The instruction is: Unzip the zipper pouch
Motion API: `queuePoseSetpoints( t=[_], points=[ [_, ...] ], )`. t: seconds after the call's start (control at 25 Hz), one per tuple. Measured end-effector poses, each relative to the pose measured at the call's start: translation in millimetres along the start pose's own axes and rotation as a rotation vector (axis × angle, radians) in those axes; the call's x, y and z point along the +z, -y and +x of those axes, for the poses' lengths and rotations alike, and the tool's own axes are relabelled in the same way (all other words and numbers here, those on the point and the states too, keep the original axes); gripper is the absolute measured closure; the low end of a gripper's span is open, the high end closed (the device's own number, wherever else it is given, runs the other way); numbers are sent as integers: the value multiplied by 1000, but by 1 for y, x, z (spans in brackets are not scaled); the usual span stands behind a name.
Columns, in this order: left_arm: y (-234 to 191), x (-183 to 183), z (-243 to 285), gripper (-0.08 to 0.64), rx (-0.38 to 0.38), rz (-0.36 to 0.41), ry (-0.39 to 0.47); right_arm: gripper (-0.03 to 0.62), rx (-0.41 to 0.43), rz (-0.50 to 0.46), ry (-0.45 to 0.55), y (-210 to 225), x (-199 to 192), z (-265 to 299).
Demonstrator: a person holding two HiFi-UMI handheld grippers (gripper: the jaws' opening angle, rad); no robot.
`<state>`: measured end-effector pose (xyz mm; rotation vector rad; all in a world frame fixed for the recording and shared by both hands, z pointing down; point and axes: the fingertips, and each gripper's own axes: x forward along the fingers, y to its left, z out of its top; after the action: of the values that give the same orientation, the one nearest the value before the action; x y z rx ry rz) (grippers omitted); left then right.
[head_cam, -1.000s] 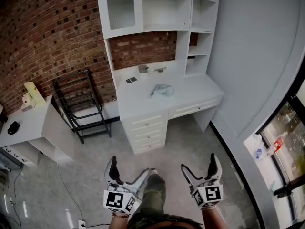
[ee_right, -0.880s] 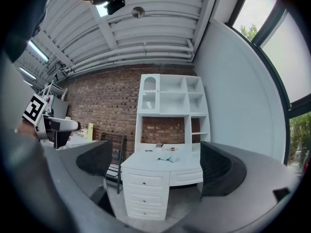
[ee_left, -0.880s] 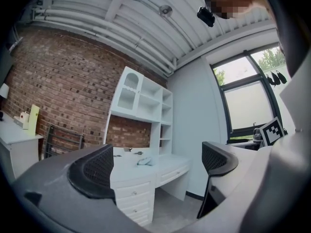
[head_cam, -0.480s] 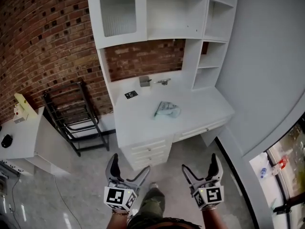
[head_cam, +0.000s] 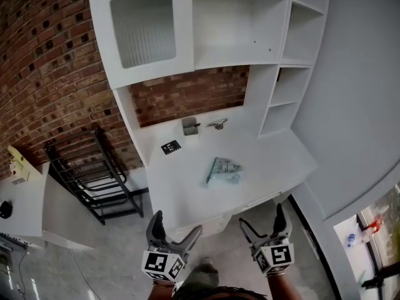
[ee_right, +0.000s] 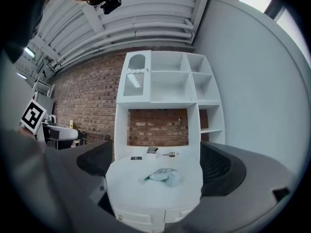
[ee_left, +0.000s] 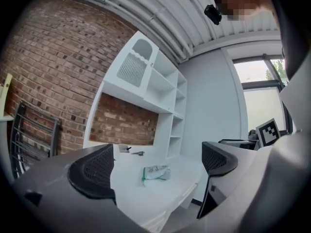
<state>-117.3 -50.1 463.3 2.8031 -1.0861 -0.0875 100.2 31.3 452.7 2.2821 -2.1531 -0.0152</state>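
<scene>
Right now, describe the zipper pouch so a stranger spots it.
Find the white desk against the brick wall. The zipper pouch lies near its middle. It alone is soft, crumpled, pale green; the black card and grey block sit farther back.

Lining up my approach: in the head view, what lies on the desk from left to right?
black marker card → small grey block → zipper pouch
</scene>
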Motion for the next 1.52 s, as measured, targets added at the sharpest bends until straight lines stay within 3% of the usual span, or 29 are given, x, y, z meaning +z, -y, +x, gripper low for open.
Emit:
queuePoseSetpoints(
  t=[0.36,0.68,0.96,1.2,1.52],
  points=[
    [-37,11,88,-6,-30,-13,16,32,-23,-15,-18,33,-1,88],
    [-44,0,117,-6,-34,-7,-12,32,16,7,-40,46,-18,120],
    [-41,-9,136,-6,-17,26,-25,33,138,-42,-154,52,-48,161],
    [-48,-5,154,-6,29,34,-18,35,366,-152,-293,53,-86,218],
    [-54,-3,166,-6,72,50,-21,37,592,-157,-447,52,-124,302]
  ],
)
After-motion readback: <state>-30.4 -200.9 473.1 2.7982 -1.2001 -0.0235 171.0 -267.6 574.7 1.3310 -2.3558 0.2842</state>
